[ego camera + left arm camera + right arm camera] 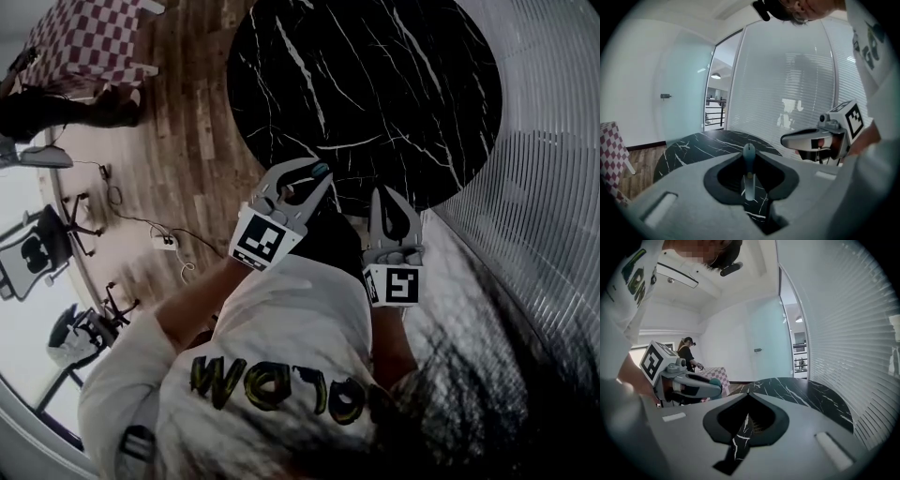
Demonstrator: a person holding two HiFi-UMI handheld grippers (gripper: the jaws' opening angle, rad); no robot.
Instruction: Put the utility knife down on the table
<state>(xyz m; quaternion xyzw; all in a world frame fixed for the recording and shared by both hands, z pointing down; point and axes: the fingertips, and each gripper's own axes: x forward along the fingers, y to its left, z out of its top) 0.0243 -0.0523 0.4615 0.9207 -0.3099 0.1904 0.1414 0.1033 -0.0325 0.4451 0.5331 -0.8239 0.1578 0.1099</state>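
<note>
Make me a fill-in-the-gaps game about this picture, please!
1. The left gripper grips the utility knife, while the right gripper holds ___.
2. The black table has a ___ shape.
3. The utility knife is not yet lying on the ___.
Missing words: nothing, round, table.

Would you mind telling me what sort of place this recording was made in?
Most likely an office or meeting space. A round black marble table stands on a wood floor, slatted blinds line the wall beside it, and a wheeled office chair sits off to one side.
</note>
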